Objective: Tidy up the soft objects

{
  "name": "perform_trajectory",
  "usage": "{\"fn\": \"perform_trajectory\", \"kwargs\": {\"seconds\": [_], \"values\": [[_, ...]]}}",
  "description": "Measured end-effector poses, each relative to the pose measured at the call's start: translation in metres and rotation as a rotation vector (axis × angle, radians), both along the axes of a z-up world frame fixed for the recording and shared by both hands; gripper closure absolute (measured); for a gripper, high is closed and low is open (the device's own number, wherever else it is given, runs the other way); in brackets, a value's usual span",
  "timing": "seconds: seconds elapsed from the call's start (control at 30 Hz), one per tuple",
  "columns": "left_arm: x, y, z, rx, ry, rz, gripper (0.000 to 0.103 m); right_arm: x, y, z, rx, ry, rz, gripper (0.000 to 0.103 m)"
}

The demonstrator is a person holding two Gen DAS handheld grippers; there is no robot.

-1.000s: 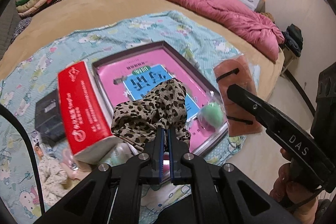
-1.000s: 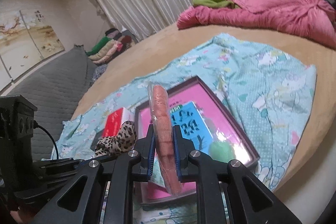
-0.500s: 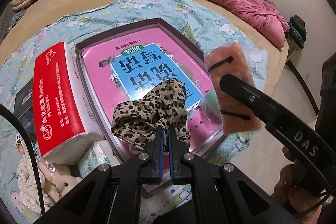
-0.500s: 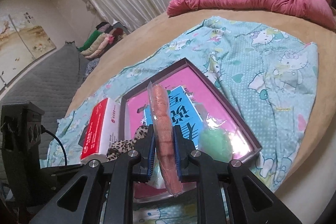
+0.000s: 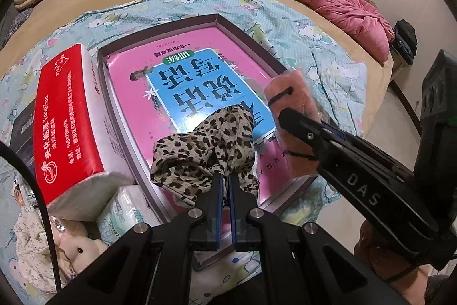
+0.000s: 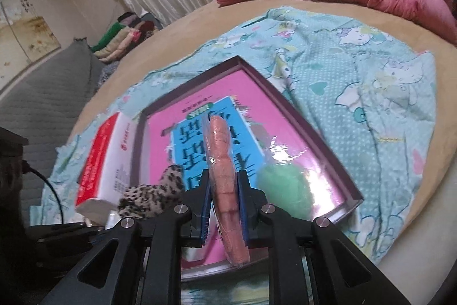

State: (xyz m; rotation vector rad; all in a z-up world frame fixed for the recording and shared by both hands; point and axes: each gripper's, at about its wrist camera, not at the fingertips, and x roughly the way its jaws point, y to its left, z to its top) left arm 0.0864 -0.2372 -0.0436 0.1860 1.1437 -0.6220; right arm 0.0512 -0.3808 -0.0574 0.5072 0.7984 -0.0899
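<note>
Both hands have come down twd the shallow purple-rimmed box w/ the pink/blue book in it: a sec ago box sat smaller & further off in both views, now it fills the frame. Left gripper is pinched tight on the leopard-print cloth, which bunches up over the fingertips and hangs just above the near end of the book cover; can't tell if the cloth touches the cover yet. Right gripper has the orange pad in clear wrap edge-up btwn its pads, but its jaws are opening right now, just starting, pad is between them and the blue pads look to be on its faces, so not dropped yet. In left view the same pad sits over the box's right side, right gripper just below it. Green puff already lies in the box near its front right corner. Red tissue pack stands outside, against the box's left wall; small wipes pack & plush bunny lie at the near left, also outside. Meaning for task, my read: lowering done, release of orange pad into box is under way, leopard cloth next to go; tissue, wipes, bunny not yet sorted, so roughly mid-task. Risk: pad is on edge, may tip onto the puff or the rim when let go
</note>
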Motion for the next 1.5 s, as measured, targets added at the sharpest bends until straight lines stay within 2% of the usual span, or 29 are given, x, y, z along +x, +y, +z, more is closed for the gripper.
{"fn": "perform_trajectory", "kwargs": {"seconds": [0.33,0.57,0.67,0.8,0.83,1.0,1.13,1.23,1.3,1.5], "values": [[0.000,0.000,-0.001,-0.017,0.017,0.005,0.098,0.000,0.000,-0.005,-0.041,0.016,-0.016,0.080],[0.000,0.000,-0.001,-0.020,0.024,0.003,0.098,-0.003,-0.003,-0.002,-0.043,0.011,-0.027,0.073],[0.000,0.000,-0.002,-0.025,0.027,-0.001,0.098,-0.008,-0.006,0.002,-0.043,0.001,-0.039,0.066],[-0.001,-0.001,-0.002,-0.032,0.034,-0.006,0.096,-0.014,-0.013,0.009,-0.047,-0.024,-0.071,0.064],[0.000,-0.002,-0.002,-0.032,0.035,-0.006,0.095,-0.016,-0.016,0.011,-0.044,-0.030,-0.082,0.063],[0.000,-0.001,0.001,-0.039,0.032,-0.001,0.068,-0.023,-0.025,0.013,-0.035,-0.039,-0.125,0.056],[-0.001,-0.002,0.001,-0.039,0.035,-0.005,0.062,-0.028,-0.031,0.014,-0.033,-0.039,-0.149,0.055],[-0.003,-0.004,0.002,-0.032,0.028,-0.016,0.053,-0.030,-0.034,0.014,-0.028,-0.038,-0.165,0.054],[-0.005,-0.005,0.004,-0.032,0.018,-0.022,0.042,-0.032,-0.036,0.015,-0.022,-0.041,-0.174,0.053],[-0.006,-0.005,0.012,-0.029,-0.013,-0.025,0.034,-0.034,-0.038,0.017,-0.024,-0.045,-0.180,0.049]]}}
